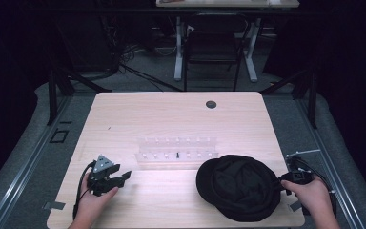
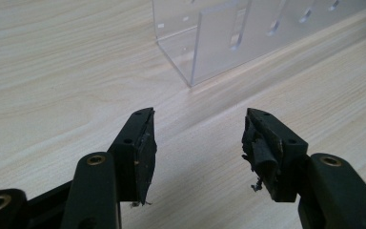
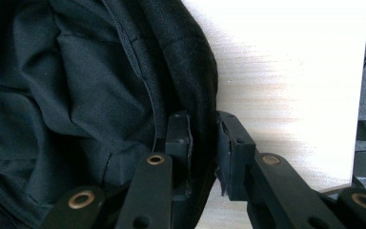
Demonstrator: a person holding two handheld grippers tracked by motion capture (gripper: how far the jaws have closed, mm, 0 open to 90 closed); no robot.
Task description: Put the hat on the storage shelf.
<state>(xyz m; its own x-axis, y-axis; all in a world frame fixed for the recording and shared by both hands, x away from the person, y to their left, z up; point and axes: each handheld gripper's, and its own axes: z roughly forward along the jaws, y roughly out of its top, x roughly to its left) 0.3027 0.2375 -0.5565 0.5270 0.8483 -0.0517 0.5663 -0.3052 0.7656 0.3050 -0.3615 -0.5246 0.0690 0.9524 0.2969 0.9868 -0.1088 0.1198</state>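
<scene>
Fabric of a black hat (image 1: 238, 187) lies bunched at the near right part of the surface (image 1: 171, 119), its far edge just short of a clear acrylic rack (image 1: 177, 151) that stands across the middle. The right gripper (image 3: 202, 143) comes in from the hat's right side, and in the right gripper view its jaws stand either side of the hat's rim, with the cloth edge pinched between the pads (image 3: 187, 143); I judge this a grip on the rim, taken but not yet used to lift, since the hat lies flat on the wood with no part of it raised. The left gripper (image 2: 198, 143) rests at the near left, well apart from the hat, its jaws spread wide with nothing but bare wood between them, pointing toward the near corner of the rack. In my judgement the work stands at an early stage: hold on the hat secured on one side, the hat itself not moved off the surface, and the left gripper yet to take any part. The rack looks unoccupied, save for one small dark mark.
</scene>
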